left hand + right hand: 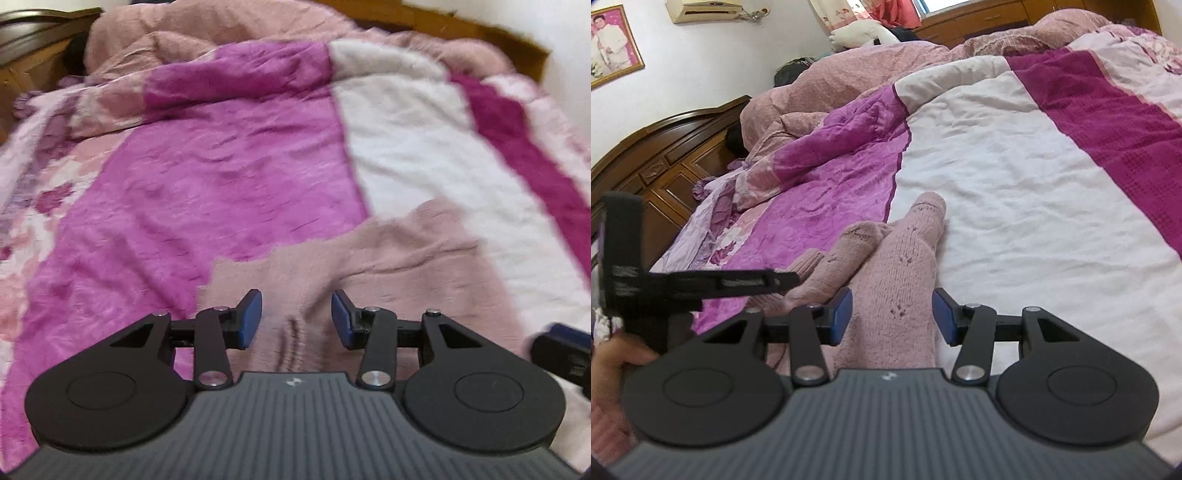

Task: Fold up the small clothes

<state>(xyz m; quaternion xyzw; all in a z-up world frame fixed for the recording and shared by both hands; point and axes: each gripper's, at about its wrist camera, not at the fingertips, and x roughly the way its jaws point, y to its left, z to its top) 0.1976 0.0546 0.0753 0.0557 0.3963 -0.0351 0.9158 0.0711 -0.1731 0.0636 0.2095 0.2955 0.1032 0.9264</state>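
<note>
Two pale-pink knitted socks (886,258) lie on the magenta-and-white quilted bedspread (997,166), between the spread-apart, empty right gripper (892,317) and left gripper (296,319); carved wooden headboard (665,155), framed wall photograph (611,48).

Pink knit socks (886,266), pair overlapping, lying flat on bedspread (997,177).

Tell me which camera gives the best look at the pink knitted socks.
The right wrist view: the pink socks lie sharp there, both toe ends and the knit pattern visible between the open right gripper. The left wrist view shows only a blurred pink patch.
</note>
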